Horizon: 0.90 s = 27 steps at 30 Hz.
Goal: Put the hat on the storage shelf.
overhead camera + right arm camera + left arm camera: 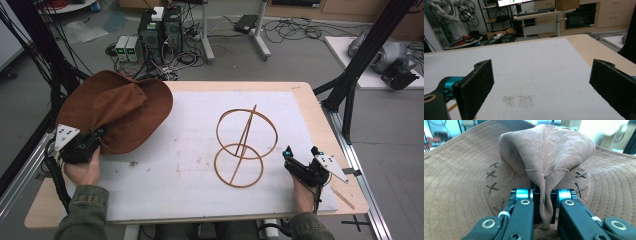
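A brown suede wide-brimmed hat [117, 111] is tilted up at the table's left side. My left gripper [92, 137] is shut on a fold of the hat's crown [546, 202], and the brim [456, 180] spreads behind the jaws. A wooden hat stand [245, 145], two rings joined by a slanted rod, rests on the white mat right of centre. My right gripper [301, 154] stands open just right of the stand near the front edge, with nothing between its pads [476, 87].
The white mat [185, 160] covers most of the wooden table [325, 130]. Black frame posts [365, 55] rise at the right and left. Computers and cables [160, 35] sit on the floor beyond the far edge.
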{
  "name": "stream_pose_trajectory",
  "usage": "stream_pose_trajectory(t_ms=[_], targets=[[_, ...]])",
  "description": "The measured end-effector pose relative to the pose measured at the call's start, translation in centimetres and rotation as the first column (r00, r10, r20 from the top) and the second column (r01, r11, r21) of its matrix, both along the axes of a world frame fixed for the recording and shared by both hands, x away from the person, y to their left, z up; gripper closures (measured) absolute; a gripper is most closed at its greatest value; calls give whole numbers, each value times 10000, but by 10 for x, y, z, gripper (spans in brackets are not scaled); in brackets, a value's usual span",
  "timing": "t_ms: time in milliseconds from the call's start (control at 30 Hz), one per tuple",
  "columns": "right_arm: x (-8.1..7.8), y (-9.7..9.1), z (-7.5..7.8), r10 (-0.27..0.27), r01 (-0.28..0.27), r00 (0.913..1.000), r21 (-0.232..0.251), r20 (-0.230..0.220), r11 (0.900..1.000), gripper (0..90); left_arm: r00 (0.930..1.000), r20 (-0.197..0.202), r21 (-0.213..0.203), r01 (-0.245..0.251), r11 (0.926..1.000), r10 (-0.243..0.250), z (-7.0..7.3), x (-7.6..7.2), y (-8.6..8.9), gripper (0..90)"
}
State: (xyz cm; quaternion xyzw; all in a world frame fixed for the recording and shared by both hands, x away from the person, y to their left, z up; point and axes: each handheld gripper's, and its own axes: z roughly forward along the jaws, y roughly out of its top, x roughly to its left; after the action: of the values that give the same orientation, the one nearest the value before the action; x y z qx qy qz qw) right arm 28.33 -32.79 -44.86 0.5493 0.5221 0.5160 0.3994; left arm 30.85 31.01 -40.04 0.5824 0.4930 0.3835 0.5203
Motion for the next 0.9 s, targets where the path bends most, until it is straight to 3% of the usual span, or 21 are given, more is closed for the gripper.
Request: stream_pose_trajectory(t_ms=[33,67,133,167,267,467,567,767,900], targets=[[0,1,0,2,-3,10000,59,46,10000,48,9992,389,-215,-98,9997,106,5,-5,1,880],[0,1,0,2,-3,10000,59,46,10000,48,9992,389,-215,-98,9997,106,5,-5,1,880],[-1,1,1,-38,38,9999,6,103,10000,48,9954,921,-522,-211,9984,259,11,-13,2,880],[-1,1,1,-38,38,9999,6,103,10000,48,9954,921,-522,-211,9984,259,11,-13,2,880],[-2,1,2,-89,90,9997,-43,217,10000,49,9894,1403,-634,-293,9976,379,17,-20,2,880],[-3,1,3,-119,121,9996,-83,269,9999,48,9825,1823,-776,-256,9967,394,25,-25,2,879],[-3,1,3,-116,118,9997,-105,235,9999,48,9822,1850,-739,-188,9971,322,28,-25,2,879],[-2,1,3,-68,71,9997,-137,236,9999,49,9764,2158,-552,168,9983,-45,47,-28,-4,879],[-3,1,3,-77,79,9997,-87,237,9999,48,9629,2634,-442,736,9963,-594,68,-30,-14,879]])
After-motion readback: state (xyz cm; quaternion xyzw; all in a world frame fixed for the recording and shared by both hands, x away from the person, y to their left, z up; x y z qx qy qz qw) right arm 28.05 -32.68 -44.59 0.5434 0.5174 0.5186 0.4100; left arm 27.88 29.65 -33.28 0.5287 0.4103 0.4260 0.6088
